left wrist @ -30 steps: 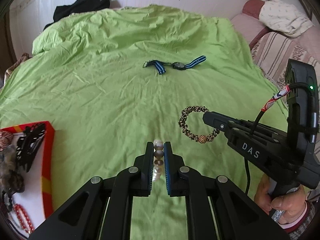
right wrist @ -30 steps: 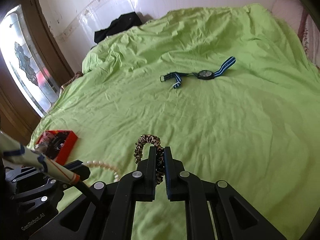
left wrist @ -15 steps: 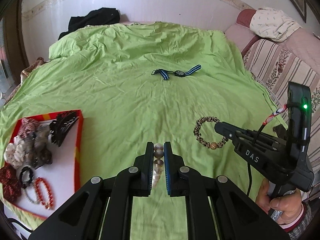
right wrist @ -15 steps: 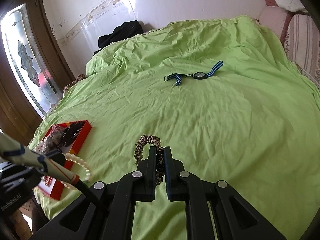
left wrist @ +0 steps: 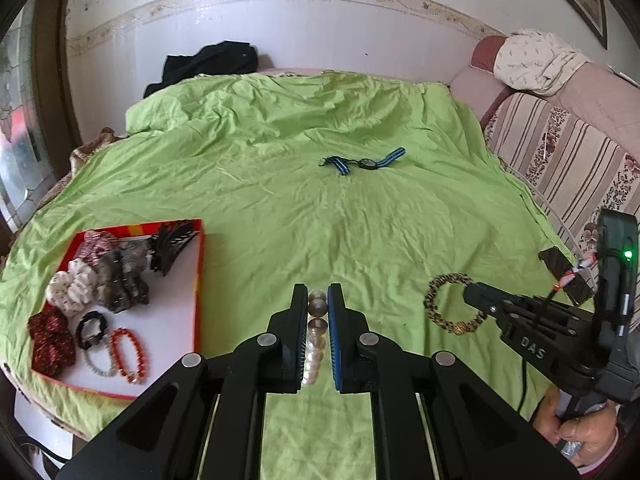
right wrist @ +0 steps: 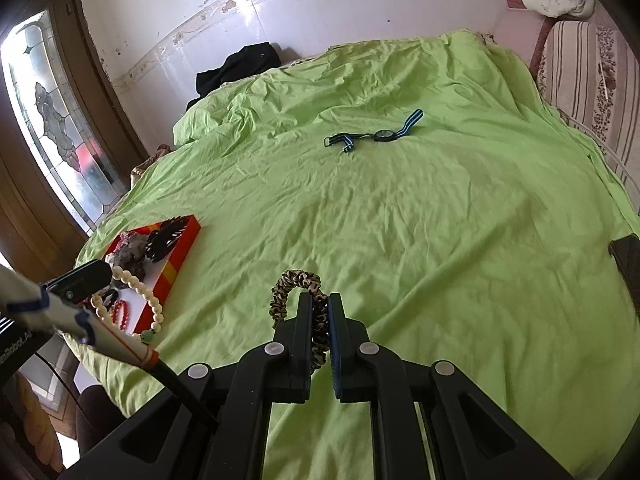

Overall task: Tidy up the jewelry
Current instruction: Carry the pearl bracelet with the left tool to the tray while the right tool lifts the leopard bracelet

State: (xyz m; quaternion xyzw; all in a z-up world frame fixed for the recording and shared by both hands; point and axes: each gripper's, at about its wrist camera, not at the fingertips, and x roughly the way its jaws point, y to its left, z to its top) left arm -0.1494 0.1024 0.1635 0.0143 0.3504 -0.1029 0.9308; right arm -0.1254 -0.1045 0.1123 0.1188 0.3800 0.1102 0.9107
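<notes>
Between left tongs (left wrist: 318, 312) pearl bracelet (left wrist: 314, 344) clamped, mostly hidden; right tongs (right wrist: 320, 320) clamp leopard scrunchie (right wrist: 296, 284).

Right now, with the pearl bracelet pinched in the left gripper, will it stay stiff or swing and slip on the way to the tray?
Probably floppy: the pearl bracelet droops as a loose loop from the left gripper. The round, glossy beads look slippery, so it may shift between the pads. It will likely swing toward the tray.
</notes>
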